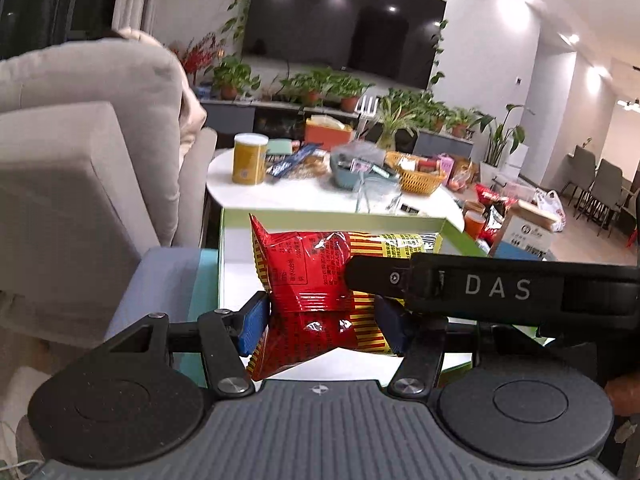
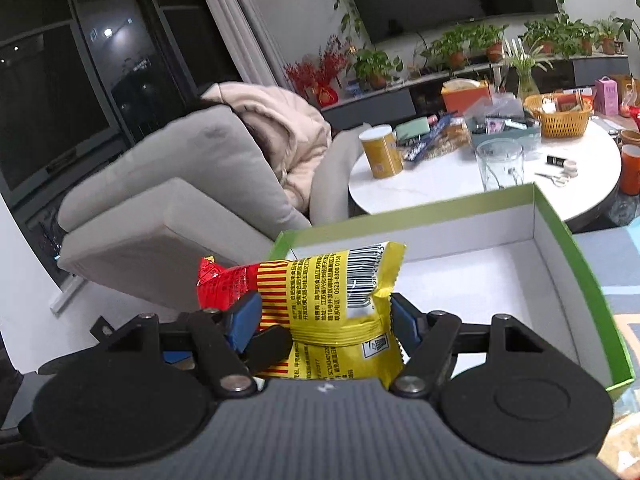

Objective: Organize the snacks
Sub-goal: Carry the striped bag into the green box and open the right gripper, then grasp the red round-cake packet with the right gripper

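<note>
My left tongs [image 1: 324, 320] pinch the red end of a crinkly red-and-yellow foil snack packet [image 1: 316, 276], and my right tongs [image 2: 326, 320] clamp its yellow barcode end, neither pair shut far. Just ahead sits the shallow green-rimmed white cardboard box [image 2: 560, 220]. I'd carry the packet level over the rim, lower it flat inside, then let go with both together.

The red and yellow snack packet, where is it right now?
The snack packet is held by both grippers, the left gripper on its red end and the right gripper on its yellow end, above the empty green-rimmed box.
</note>
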The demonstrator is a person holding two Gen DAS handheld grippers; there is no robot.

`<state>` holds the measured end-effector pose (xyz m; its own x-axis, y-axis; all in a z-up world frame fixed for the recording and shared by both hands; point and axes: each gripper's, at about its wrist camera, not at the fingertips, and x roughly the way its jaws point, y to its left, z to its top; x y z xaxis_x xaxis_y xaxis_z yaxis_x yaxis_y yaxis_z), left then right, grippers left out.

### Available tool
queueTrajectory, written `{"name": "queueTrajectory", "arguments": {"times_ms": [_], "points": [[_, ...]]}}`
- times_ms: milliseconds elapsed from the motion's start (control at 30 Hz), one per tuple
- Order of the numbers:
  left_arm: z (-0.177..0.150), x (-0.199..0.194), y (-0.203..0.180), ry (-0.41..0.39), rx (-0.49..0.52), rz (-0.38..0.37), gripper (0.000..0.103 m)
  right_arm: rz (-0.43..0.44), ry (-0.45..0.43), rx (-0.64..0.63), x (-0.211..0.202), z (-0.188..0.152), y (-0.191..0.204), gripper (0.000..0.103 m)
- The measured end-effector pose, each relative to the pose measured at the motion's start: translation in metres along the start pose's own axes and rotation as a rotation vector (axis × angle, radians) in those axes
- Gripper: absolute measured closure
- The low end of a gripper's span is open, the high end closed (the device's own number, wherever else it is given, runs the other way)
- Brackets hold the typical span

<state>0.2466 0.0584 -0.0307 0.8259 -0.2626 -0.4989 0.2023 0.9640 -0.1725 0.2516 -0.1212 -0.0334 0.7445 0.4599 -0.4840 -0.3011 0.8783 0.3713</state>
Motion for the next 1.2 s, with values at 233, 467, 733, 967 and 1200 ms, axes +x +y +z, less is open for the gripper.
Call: {"name": "queueTrajectory", "arguments": {"times_ms": [233,467,733,967,1200], "points": [[-0.010,0.005,0.004,0.085,-0.019,0.017,0.047,-0.024,0.101,0.028,0.007,-0.011,0.000,0.045],[-0.013,-0.023,-0.002,0.068,-0.001,0.050,0.046,-0.049,0.055,0.055,-0.029,-0.013,-0.001,0.045],[-0.028,-0.072,-0.012,0.038,-0.038,0.033,0.037,-0.060,-0.001,0.058,-0.091,-0.028,0.005,0.045],[-0.046,-0.108,-0.032,0.033,-0.021,0.032,0.025,-0.143,-0.009,-0.004,-0.129,-0.052,0.023,0.045],[-0.063,-0.125,-0.042,0.055,0.000,0.008,0.024,-0.144,0.000,-0.009,-0.143,-0.069,0.030,0.045]]}}
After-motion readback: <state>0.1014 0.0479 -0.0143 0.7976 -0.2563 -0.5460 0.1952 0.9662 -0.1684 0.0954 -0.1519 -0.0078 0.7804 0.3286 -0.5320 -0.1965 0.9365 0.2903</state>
